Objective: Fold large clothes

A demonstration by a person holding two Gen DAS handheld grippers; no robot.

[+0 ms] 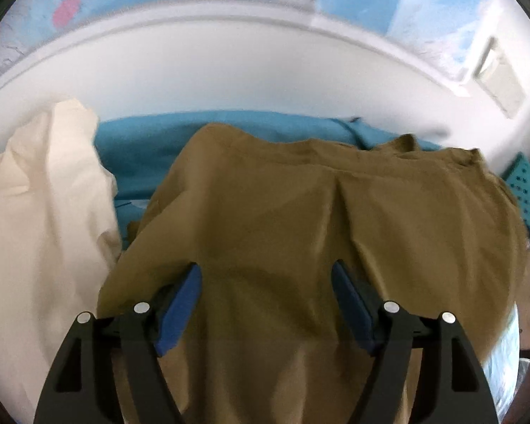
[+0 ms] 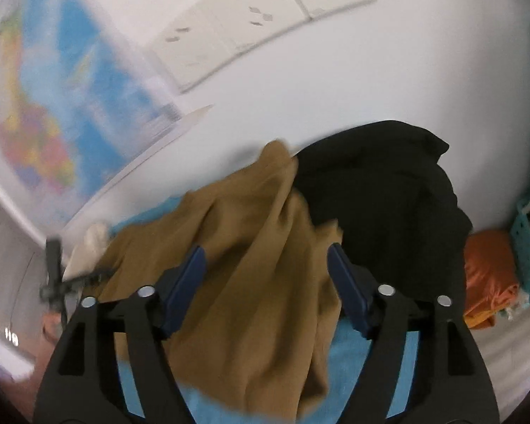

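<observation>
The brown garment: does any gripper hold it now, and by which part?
Nothing is held. The left gripper and the right gripper both stand open over the brown garment, with their pads apart and not pinching the cloth.

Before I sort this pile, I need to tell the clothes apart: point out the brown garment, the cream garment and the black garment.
brown garment (image 1: 300,233): left wrist view, its flat middle.
cream garment (image 1: 42,212): left wrist view, its middle.
black garment (image 2: 388,190): right wrist view, its heaped middle.
</observation>
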